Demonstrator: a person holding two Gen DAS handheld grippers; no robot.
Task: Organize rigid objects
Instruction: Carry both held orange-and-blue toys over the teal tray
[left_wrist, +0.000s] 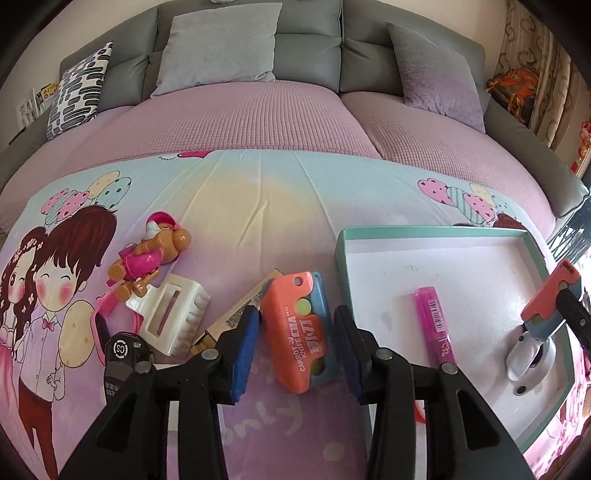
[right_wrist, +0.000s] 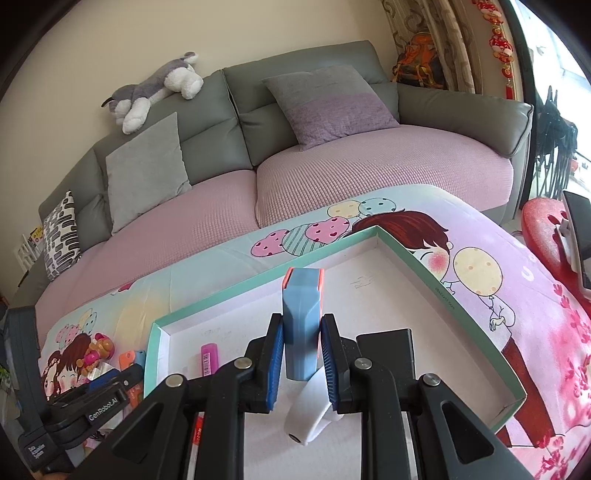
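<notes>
A: Left gripper (left_wrist: 293, 334) low centre of the left wrist view, jaws apart, straddling the orange carrot knife toy (left_wrist: 295, 330). Pads not pressing on it, gap shows both sides. Toy lies flat on the cartoon sheet (left_wrist: 236, 206), just left of the tray (left_wrist: 532, 254).

B: Risk there?

A: The toy sits skewed between the pads, so a close from here could pinch a corner and spin it out. The card packet (left_wrist: 242, 308) is tucked under its left edge, right by the left pad; it may get dragged along or caught. White hair claw (left_wrist: 173, 314) and pink figure toy (left_wrist: 147, 258) are near on the left, less likely to be hit.

B: Right side?

A: Right gripper (right_wrist: 302, 354) centre of the right wrist view, clamped on a second blue-orange knife toy (right_wrist: 301, 321), held upright over the tray floor. A white piece (right_wrist: 306, 417) hangs below it, looks like its blade. If let go upright, it probably topples, could knock the pink tube (right_wrist: 208, 358) lying in the tray at lower left.

B: Collision between the two?

A: Possible. Both work near the tray's left rim, and the left gripper's body shows at the lower left edge of the right view.
</notes>
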